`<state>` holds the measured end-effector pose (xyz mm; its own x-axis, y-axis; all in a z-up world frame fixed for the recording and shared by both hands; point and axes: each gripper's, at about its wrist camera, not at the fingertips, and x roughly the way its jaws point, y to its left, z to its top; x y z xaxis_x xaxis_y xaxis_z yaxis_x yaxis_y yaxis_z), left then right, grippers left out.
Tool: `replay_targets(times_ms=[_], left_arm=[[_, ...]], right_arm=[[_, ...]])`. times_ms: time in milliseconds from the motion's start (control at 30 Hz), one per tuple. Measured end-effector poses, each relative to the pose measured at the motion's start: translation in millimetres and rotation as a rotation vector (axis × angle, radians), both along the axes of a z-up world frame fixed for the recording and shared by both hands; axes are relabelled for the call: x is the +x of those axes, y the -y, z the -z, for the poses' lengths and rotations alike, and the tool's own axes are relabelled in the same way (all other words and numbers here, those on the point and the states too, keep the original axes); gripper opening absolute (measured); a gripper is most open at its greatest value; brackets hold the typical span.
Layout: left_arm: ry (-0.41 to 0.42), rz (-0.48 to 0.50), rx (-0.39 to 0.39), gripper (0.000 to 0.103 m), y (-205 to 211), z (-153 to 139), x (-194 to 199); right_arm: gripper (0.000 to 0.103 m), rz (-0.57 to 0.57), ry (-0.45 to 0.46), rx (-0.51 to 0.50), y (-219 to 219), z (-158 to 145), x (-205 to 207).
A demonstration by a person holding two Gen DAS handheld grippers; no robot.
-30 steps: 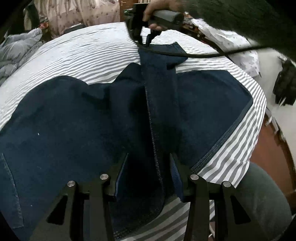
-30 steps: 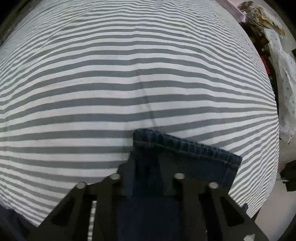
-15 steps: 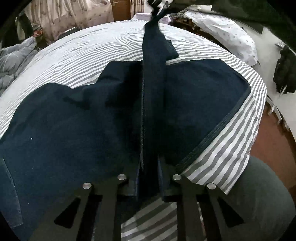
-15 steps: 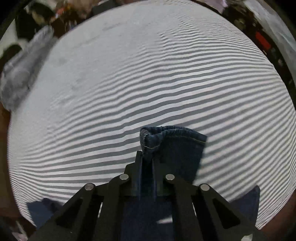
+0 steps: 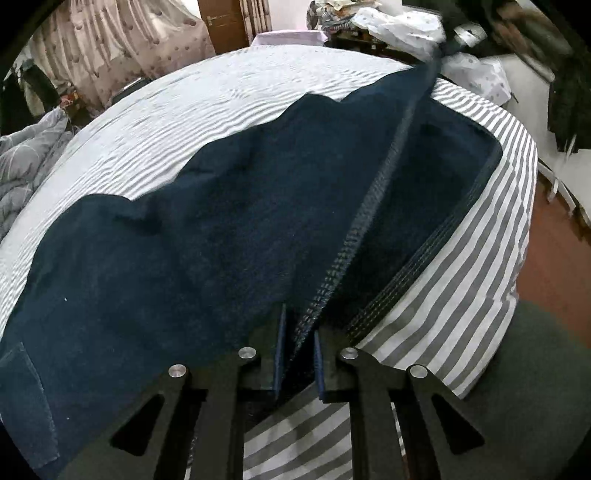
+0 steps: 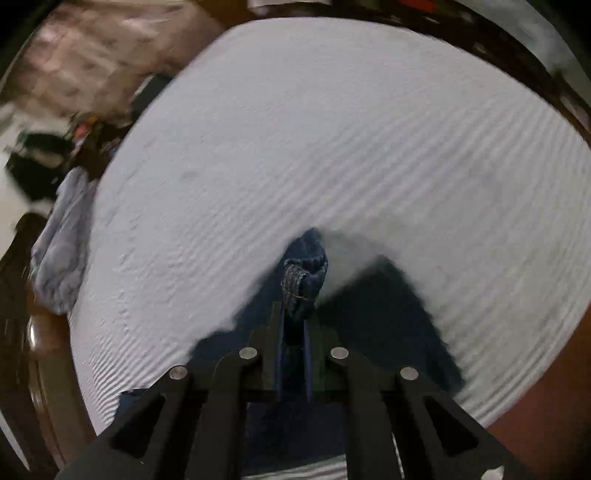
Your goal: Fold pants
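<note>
Dark blue denim pants lie spread over a grey-and-white striped bed. My left gripper is shut on the stitched edge of one pant leg near the bed's front edge. That leg runs taut as a narrow band up to the top right, where the right gripper shows blurred. In the right wrist view, my right gripper is shut on the bunched leg hem, held above the bed. The rest of the pants shows dark below it.
A crumpled grey quilt lies at the bed's left side. Patterned curtains and a wooden door stand behind. White dotted bedding is piled at the back right. Brown floor runs along the bed's right edge.
My left gripper has shut on the pant leg's edge. My right gripper has lifted the hem off the bed and swung it up and to the right, pulling the leg taut.
</note>
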<state>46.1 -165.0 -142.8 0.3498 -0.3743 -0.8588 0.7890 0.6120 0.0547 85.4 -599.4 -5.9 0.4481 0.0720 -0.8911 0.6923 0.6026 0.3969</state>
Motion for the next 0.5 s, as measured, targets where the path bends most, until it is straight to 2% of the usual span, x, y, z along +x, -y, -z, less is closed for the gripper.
replay_targets(times_ms=[67, 167, 267, 367, 433, 500], left_arm=[[0.021, 0.015, 0.016, 0.013, 2, 1, -2], [0.037, 0.021, 0.025, 0.013, 3, -5, -1], [0.047, 0.014, 0.002, 0.013, -2, -17, 3], [0.069, 0.038, -0.009, 0.013, -6, -25, 3], [0.071, 0.063, 0.006, 0.013, -7, -21, -2], [0.081, 0.105, 0.058, 0.013, -4, -7, -9]], right_arm=[[0.007, 0.043, -0.066, 0.027, 10, 34, -23], [0.007, 0.102, -0.055, 0.108, 23, 61, -42], [0.007, 0.118, 0.009, 0.138, 24, 57, -52], [0.007, 0.106, 0.082, 0.123, 19, 34, -67], [0.007, 0.115, 0.124, 0.119, 16, 25, -86], [0.008, 0.144, 0.128, 0.136, 14, 34, -111]])
